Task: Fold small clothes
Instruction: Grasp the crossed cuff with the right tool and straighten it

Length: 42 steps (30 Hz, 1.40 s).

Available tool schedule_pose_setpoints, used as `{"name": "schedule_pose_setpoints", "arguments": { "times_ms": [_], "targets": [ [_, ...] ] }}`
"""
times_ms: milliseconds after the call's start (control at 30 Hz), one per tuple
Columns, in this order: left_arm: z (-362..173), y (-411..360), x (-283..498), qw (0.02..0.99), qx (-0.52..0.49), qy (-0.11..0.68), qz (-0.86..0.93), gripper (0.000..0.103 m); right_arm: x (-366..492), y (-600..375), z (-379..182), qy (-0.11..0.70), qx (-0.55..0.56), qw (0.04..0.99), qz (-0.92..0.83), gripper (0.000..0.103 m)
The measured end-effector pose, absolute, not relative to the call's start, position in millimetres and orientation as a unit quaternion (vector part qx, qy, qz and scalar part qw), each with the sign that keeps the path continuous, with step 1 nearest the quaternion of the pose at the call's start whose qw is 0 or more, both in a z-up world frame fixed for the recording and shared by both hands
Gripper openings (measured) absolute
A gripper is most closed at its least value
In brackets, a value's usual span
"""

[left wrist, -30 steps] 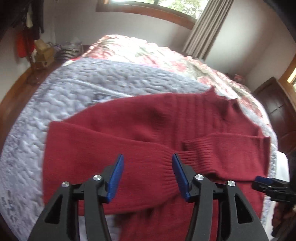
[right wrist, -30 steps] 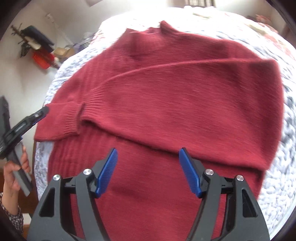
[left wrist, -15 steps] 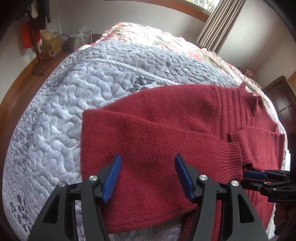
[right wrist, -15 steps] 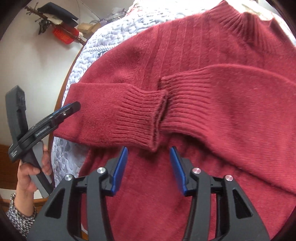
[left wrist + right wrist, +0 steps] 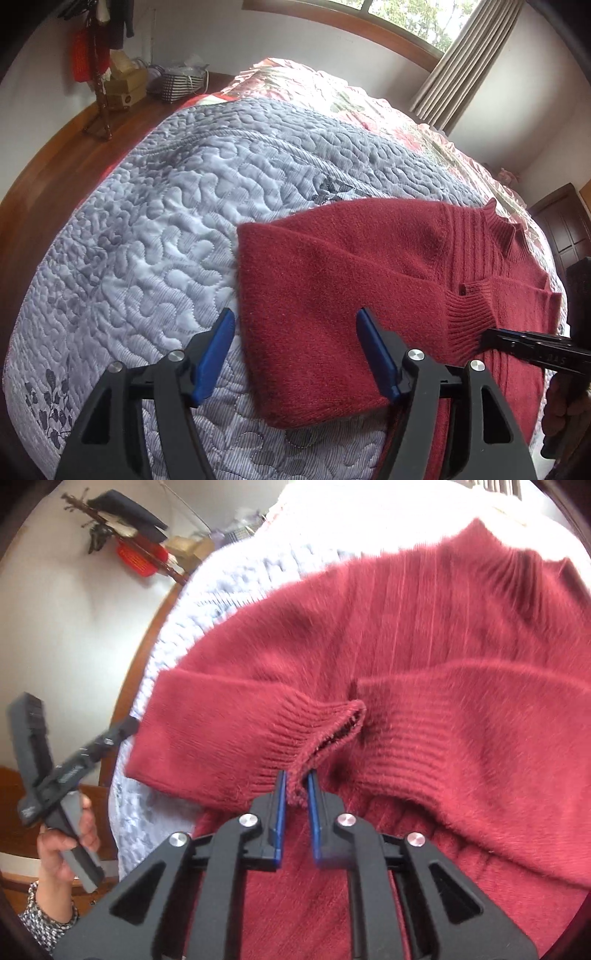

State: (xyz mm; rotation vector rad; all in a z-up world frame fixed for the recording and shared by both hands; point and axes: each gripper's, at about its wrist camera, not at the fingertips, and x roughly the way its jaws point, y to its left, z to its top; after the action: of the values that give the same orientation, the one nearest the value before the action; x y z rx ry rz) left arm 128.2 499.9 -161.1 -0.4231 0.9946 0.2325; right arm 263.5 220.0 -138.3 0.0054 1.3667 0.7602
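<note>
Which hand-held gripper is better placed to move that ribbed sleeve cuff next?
The right hand-held gripper, probably: its blue pads are closed on the cuff of the red sweater. The left hand-held gripper is open, over the folded sleeve's other end.

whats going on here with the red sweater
A person with a gripper in each hand is folding a red sweater on a quilted bed. Both sleeves are crossed over the front. The right gripper is pinching the cuff of one sleeve, while the left gripper hangs open over the sweater's folded edge.
</note>
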Motion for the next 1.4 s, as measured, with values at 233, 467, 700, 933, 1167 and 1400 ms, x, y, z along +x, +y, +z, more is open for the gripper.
{"name": "schedule_pose_setpoints", "arguments": {
  "times_ms": [233, 467, 700, 933, 1167, 1400],
  "targets": [
    [-155, 482, 139, 0.854, -0.203, 0.468, 0.098, 0.07, 276, 162, -69, 0.557, 0.013, 0.763, 0.327, 0.009],
    [-158, 436, 170, 0.856, -0.187, 0.479, 0.061, 0.071, 287, 68, -48, 0.537, 0.004, 0.806, 0.248, 0.009],
    [-173, 391, 206, 0.851, -0.161, 0.499, 0.04, 0.071, 292, -25, -89, 0.561, 0.023, 0.812, 0.158, 0.009],
    [-195, 374, 233, 0.835, -0.145, 0.529, 0.033, 0.072, 293, -57, -134, 0.599, 0.047, 0.786, 0.147, 0.028],
    [-201, 390, 261, 0.823, -0.183, 0.537, 0.037, 0.078, 327, -59, -145, 0.602, 0.081, 0.779, 0.157, 0.051],
    [-210, 381, 275, 0.817, -0.178, 0.547, 0.038, 0.069, 338, -53, -137, 0.588, 0.077, 0.784, 0.183, 0.005]
  ]
}}
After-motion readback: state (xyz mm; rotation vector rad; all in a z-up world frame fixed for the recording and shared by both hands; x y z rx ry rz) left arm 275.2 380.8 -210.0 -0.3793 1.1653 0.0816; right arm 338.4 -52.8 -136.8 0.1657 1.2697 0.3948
